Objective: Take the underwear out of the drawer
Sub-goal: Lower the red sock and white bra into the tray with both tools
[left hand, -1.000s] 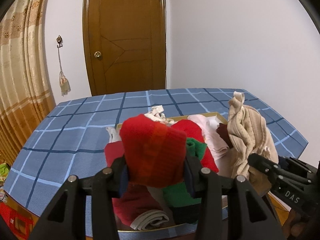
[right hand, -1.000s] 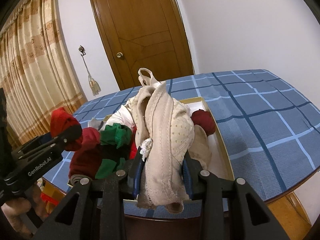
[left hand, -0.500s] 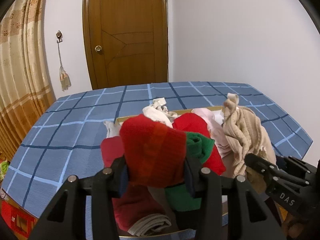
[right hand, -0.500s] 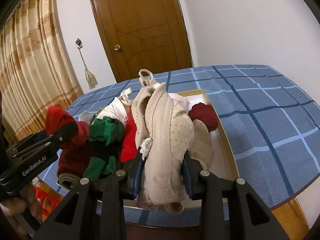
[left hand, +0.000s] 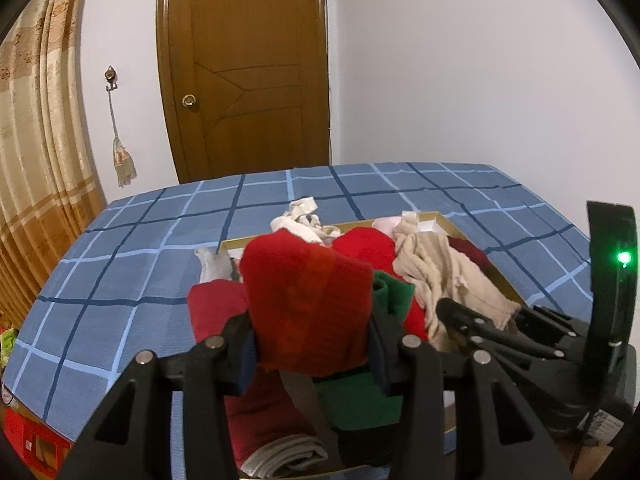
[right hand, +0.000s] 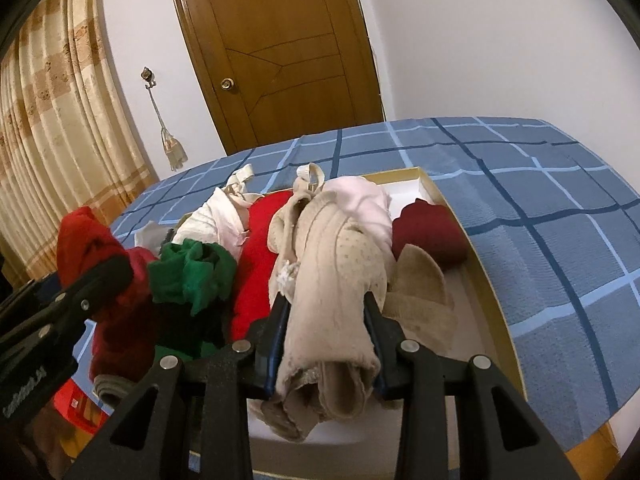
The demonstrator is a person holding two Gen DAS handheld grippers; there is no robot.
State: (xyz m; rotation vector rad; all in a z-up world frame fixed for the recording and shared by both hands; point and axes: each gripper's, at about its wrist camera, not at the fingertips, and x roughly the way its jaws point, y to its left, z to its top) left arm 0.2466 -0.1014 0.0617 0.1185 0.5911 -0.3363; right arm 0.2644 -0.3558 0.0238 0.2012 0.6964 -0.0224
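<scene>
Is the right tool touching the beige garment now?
Touching. The right wrist view shows the right tool with both pads pressed against the beige garment, which bulges out between them.

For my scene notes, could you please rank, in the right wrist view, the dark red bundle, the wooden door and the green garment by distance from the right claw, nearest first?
From the right claw:
1. Green garment, just to its left in the drawer.
2. Dark red bundle, farther back on the right, by the drawer's wall; fairly close to the first.
3. Wooden door, far beyond the bed.
</scene>
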